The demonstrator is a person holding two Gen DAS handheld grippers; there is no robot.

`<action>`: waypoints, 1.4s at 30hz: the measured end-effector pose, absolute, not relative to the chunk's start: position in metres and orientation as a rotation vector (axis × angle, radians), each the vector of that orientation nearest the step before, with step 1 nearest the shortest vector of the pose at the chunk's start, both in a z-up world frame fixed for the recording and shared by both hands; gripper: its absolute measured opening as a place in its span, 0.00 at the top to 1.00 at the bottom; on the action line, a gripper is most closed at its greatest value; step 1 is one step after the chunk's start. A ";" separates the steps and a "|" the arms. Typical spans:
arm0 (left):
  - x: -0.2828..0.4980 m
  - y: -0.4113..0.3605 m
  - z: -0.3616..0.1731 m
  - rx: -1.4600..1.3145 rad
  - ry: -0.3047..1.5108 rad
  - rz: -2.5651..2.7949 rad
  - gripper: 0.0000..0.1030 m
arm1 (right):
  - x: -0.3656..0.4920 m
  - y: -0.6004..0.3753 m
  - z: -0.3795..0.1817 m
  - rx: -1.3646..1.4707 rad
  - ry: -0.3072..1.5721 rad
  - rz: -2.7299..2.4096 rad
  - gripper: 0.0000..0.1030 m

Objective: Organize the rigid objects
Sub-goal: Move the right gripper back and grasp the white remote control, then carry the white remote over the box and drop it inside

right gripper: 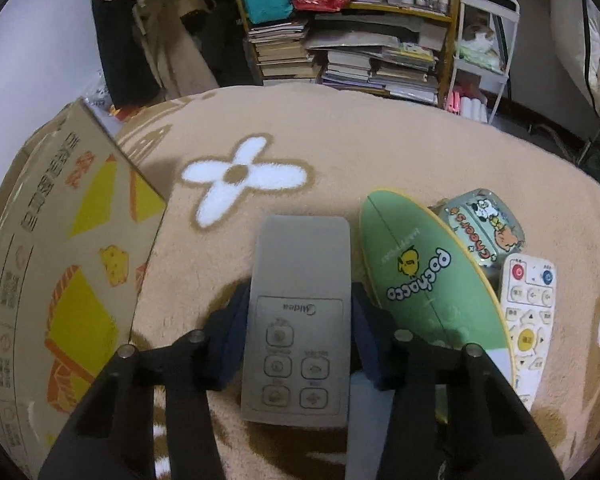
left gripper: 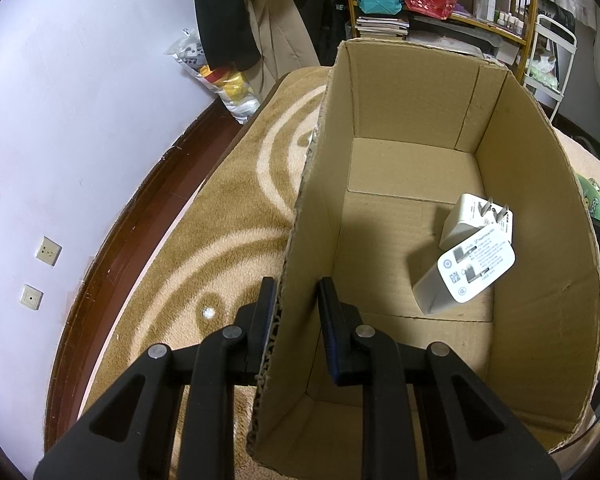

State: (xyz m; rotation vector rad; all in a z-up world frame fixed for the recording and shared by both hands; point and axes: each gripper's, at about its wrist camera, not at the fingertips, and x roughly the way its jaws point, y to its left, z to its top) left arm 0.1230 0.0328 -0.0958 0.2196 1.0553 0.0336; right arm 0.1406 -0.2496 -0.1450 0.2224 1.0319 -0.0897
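An open cardboard box (left gripper: pixel 400 92) stands on the beige carpet (left gripper: pixel 236 216). Two white chargers lie inside it at the right, one (left gripper: pixel 466 276) leaning on the other (left gripper: pixel 468 216). My left gripper (left gripper: pixel 296 304) is open and straddles the box's left wall; one finger is outside against the wall, the other inside with a gap. My right gripper (right gripper: pixel 300 320) is shut on a grey Midea remote (right gripper: pixel 300 280), gripped by its long sides. The box's printed outer side (right gripper: pixel 60 260) stands to the left of that remote.
To the right of the grey remote lie a green oval Pochacco case (right gripper: pixel 428 280), a cartoon-printed cup (right gripper: pixel 480 228) and a white remote (right gripper: pixel 530 312). A bookshelf (right gripper: pixel 340 52) stands beyond the carpet. A wall with sockets (left gripper: pixel 48 250) lies left.
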 end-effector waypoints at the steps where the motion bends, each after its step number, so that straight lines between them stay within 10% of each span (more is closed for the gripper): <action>1: 0.123 0.033 -0.096 0.220 1.055 0.035 0.80 | 0.140 -0.248 -0.144 0.217 1.026 -0.091 0.50; 42: 0.121 0.031 -0.095 0.196 1.053 0.032 0.80 | 0.089 -0.130 -0.011 0.148 0.721 0.118 0.50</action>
